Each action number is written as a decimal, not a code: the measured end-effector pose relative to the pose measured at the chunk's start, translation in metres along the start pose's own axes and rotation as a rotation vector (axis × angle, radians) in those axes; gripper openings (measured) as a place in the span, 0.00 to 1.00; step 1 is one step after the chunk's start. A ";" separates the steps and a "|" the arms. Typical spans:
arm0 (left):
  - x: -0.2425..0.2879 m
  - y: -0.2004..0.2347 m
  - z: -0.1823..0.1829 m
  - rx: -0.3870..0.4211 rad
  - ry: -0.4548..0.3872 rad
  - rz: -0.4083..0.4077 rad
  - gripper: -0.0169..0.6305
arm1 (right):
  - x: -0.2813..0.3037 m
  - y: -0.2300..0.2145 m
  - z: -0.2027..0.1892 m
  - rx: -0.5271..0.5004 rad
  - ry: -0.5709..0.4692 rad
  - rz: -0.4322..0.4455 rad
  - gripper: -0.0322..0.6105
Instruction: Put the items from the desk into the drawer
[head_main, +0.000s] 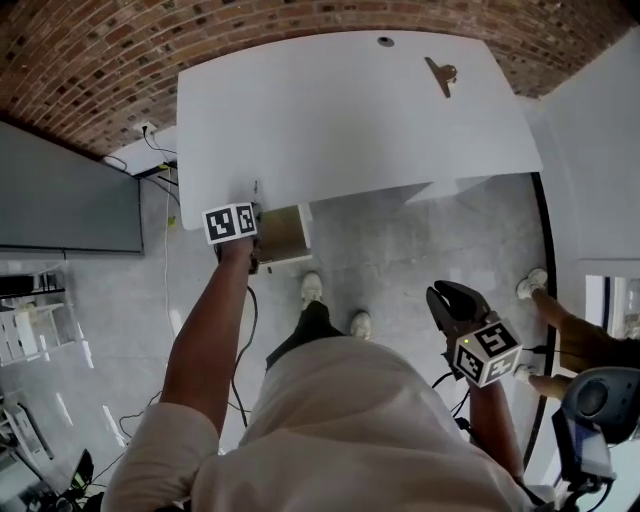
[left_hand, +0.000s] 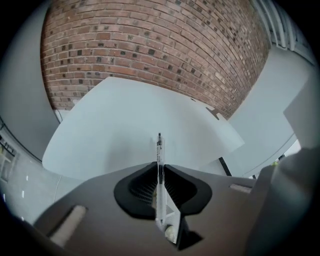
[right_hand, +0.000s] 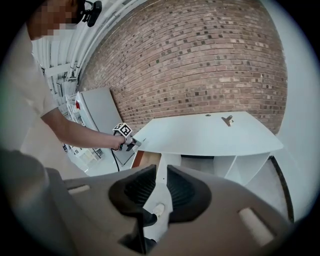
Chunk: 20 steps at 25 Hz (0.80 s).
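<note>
A clear pen (left_hand: 159, 160) stands upright between the jaws of my left gripper (left_hand: 159, 175), which is shut on it. That gripper (head_main: 250, 212) hovers at the left front edge of the white desk (head_main: 340, 110), just above the open wood-lined drawer (head_main: 285, 232). The right gripper view shows the same left gripper (right_hand: 131, 144) beside the drawer (right_hand: 145, 159). On the desk's far right lies a binder clip (head_main: 440, 73), with a small dark item (head_main: 385, 41) near the back edge. My right gripper (head_main: 452, 298) hangs low over the floor, away from the desk, jaws a narrow gap apart and empty (right_hand: 161, 186).
A brick wall (head_main: 90, 60) runs behind the desk. At the left stands a grey panel (head_main: 65, 190), and cables (head_main: 245, 330) trail over the floor. My shoes (head_main: 312, 288) are under the desk edge. Another person's shoe (head_main: 532, 283) and hand (head_main: 585, 342) are at the right.
</note>
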<state>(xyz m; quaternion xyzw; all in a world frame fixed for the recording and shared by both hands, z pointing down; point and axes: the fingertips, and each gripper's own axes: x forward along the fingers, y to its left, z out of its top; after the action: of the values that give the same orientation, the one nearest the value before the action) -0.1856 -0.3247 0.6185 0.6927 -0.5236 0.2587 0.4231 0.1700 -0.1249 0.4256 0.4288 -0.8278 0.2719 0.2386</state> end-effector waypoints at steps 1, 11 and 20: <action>-0.005 -0.002 -0.008 -0.009 -0.004 0.000 0.10 | -0.001 0.001 -0.002 -0.006 0.002 0.013 0.14; -0.033 -0.012 -0.102 -0.097 0.009 0.042 0.10 | -0.007 0.010 -0.017 -0.093 0.037 0.131 0.14; -0.012 -0.014 -0.133 -0.103 -0.001 0.034 0.10 | -0.008 0.020 -0.046 -0.131 0.105 0.161 0.14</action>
<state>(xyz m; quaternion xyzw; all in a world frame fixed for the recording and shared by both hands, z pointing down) -0.1654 -0.2034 0.6721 0.6613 -0.5481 0.2381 0.4534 0.1645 -0.0802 0.4498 0.3297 -0.8619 0.2576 0.2866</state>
